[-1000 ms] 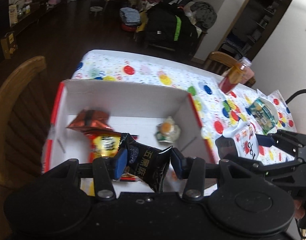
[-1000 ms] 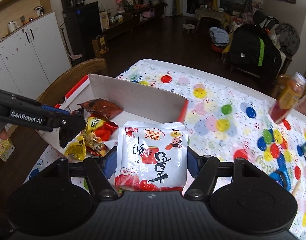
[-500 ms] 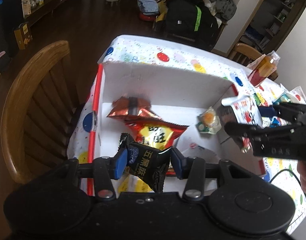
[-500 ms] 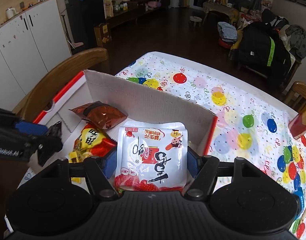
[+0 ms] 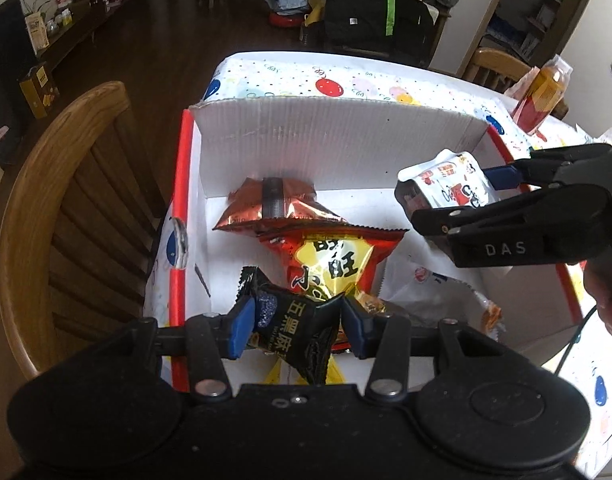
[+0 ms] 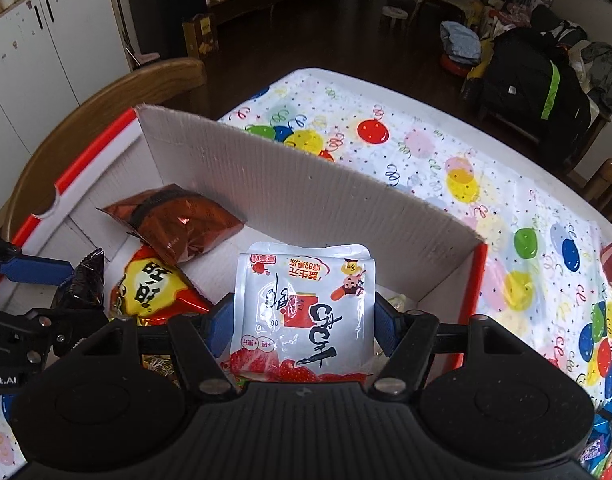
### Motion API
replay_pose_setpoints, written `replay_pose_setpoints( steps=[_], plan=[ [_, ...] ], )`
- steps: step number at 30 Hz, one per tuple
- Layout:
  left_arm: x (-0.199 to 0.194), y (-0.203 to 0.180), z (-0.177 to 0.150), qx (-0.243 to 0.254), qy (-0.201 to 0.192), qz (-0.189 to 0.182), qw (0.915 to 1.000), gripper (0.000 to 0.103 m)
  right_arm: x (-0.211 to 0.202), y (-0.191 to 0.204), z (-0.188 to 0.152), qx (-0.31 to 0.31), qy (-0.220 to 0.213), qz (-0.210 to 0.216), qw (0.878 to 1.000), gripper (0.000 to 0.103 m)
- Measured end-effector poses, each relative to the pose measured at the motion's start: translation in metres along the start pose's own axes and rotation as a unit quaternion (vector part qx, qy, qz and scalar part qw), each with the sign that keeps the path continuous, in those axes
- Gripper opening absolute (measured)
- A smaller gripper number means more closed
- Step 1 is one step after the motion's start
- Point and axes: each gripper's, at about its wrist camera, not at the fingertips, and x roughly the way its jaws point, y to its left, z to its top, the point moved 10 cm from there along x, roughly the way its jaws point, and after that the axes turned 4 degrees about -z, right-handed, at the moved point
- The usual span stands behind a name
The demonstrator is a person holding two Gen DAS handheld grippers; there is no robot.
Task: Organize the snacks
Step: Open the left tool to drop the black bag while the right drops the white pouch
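My left gripper (image 5: pixel 296 326) is shut on a small black snack packet (image 5: pixel 298 330), held over the near side of the white cardboard box (image 5: pixel 338 140) with red edges. My right gripper (image 6: pixel 302 320) is shut on a white jelly pouch (image 6: pixel 306 304) above the box's right part; the same pouch (image 5: pixel 446 190) shows in the left wrist view. Inside the box lie a brown foil packet (image 5: pixel 274 208) and a red-and-yellow packet (image 5: pixel 334 264). In the right wrist view those are the brown packet (image 6: pixel 178 224) and the red-and-yellow packet (image 6: pixel 154 288), with the black packet (image 6: pixel 84 284) at left.
The box (image 6: pixel 306 188) stands on a table with a balloon-print cloth (image 6: pixel 446 152). A wooden chair (image 5: pixel 66 200) is close on the left. An orange-and-red bottle (image 5: pixel 542 96) stands at the table's far right. More wrappers (image 5: pixel 438 292) lie in the box's near right corner.
Both grippers have moved in over the box with their packets. The right gripper with the white pouch now hangs over the box's right side, and the left view has closed in on the box.
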Motion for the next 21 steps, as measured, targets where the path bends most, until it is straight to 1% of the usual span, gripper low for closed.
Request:
replay_pose_setpoints(
  steps=[7, 11, 21],
  plan=[
    [0.006, -0.006, 0.0, 0.023, 0.0, 0.007, 0.9997, 0.045, 0.015, 0.003, -0.006, -0.005, 0.014, -0.003, 1.0, 0.068],
    [0.008, -0.008, 0.0, 0.034, 0.0, 0.017, 0.9993, 0.045, 0.021, 0.003, -0.01, 0.0, 0.022, -0.004, 1.0, 0.068],
    [0.012, -0.01, 0.0, 0.049, 0.007, 0.03, 0.9983, 0.046, 0.021, 0.008, -0.019, -0.016, 0.032, -0.011, 0.999, 0.068]
  ],
)
